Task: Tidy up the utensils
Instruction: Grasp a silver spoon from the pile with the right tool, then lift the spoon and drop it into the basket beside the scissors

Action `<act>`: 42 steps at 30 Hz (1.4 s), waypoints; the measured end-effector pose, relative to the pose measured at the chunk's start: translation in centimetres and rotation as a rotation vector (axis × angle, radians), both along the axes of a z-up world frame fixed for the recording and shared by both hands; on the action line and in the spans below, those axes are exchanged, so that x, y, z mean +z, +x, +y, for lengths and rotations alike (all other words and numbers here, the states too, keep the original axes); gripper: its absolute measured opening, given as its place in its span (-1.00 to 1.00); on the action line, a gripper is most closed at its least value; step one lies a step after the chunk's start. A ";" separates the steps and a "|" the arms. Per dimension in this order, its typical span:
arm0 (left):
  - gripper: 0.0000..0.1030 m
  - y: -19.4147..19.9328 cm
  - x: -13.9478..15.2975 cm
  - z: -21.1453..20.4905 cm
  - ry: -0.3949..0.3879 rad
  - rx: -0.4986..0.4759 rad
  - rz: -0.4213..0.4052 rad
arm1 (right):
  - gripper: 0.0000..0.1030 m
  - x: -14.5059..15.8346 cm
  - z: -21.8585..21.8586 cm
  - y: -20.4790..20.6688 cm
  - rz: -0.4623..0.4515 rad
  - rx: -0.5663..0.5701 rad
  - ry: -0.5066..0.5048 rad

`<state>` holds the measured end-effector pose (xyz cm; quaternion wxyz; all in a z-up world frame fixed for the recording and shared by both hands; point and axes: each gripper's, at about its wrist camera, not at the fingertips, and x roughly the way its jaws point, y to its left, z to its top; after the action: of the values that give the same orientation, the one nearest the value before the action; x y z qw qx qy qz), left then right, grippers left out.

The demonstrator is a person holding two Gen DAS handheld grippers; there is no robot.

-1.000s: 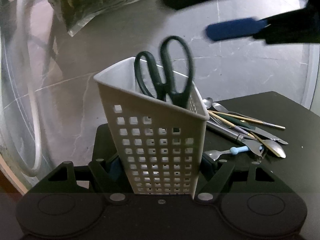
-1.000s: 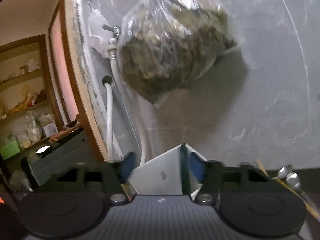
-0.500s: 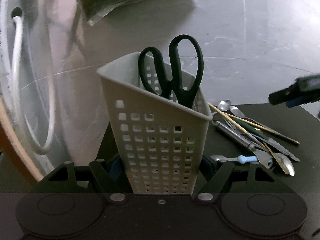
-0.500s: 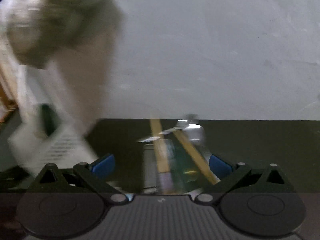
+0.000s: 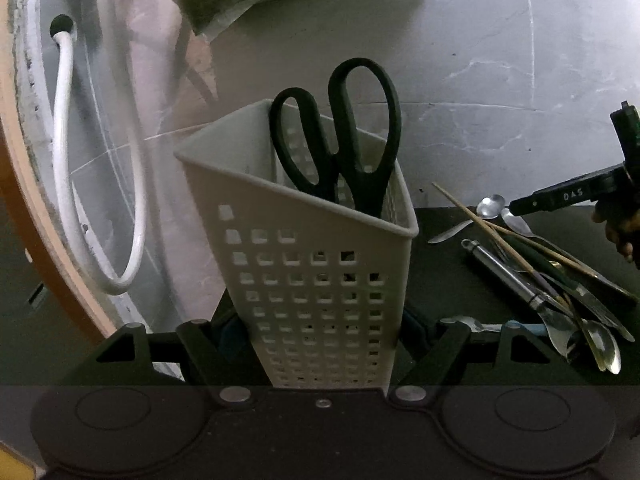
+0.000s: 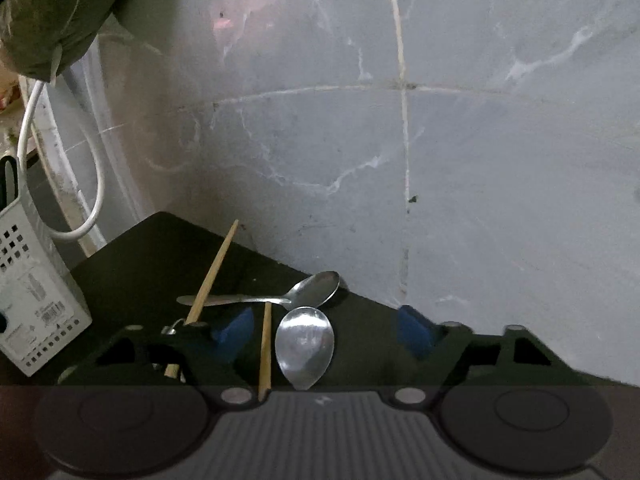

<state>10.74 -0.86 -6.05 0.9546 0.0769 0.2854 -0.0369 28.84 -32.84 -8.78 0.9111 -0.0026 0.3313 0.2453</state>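
Fingers of the left gripper (image 5: 320, 332) press on both sides of a white perforated utensil holder (image 5: 308, 280) at the bottom centre of the left wrist view; their opening is widening slightly, yet the holder sits clamped between them. Black-handled scissors (image 5: 340, 136) stand inside it, handles up, at the frame's centre. Fingers of the right gripper (image 6: 324, 330), with blue pads (image 6: 234, 330), stand well apart and are closing at the bottom centre of the right wrist view; a spoon bowl (image 6: 306, 344) and a wooden chopstick (image 6: 265, 354) lie between them on the dark worktop (image 6: 136, 256), untouched by either pad. A second spoon (image 6: 308, 292) and another chopstick (image 6: 214, 276) lie just beyond. In the left wrist view, the loose utensil pile (image 5: 560, 280) occupies the lower right of the frame, beside the holder. A grey tiled wall (image 6: 440, 140) fills the background, with a white hose (image 5: 64, 160) at the left.
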 end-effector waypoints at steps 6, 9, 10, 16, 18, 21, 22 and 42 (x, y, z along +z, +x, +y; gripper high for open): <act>0.53 0.2 0.1 -0.3 0.002 0.014 0.002 | -0.05 -0.9 1.1 0.4 0.025 0.064 -0.052; 0.54 0.2 0.1 -0.3 0.006 0.011 0.001 | -0.26 -0.8 1.7 0.0 0.016 0.055 -0.087; 0.54 0.1 0.0 -0.2 0.006 0.010 0.001 | -0.27 -0.7 1.7 -0.1 0.018 0.053 -0.087; 0.54 0.2 0.1 -0.1 0.002 0.001 0.004 | -0.27 -0.1 2.0 -1.6 0.002 0.009 -0.125; 0.54 0.2 0.1 -0.1 0.003 -0.002 0.003 | -0.27 0.4 1.6 -2.3 -0.006 -0.018 -0.117; 0.54 0.2 0.1 0.0 0.002 -0.012 0.003 | -0.26 1.4 1.1 -3.7 -0.043 -0.074 -0.091; 0.54 0.2 0.0 0.0 0.002 -0.014 0.003 | -0.27 1.9 1.0 -4.3 -0.066 -0.095 -0.077; 0.51 0.7 -0.4 1.7 -0.027 -0.127 -0.008 | -0.97 10.6 4.6 -12.8 -0.327 -0.180 -0.076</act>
<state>11.43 0.85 -6.42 0.9524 0.0823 0.2755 -0.1010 16.07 -28.25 1.81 0.9703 -0.0471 0.1868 0.1463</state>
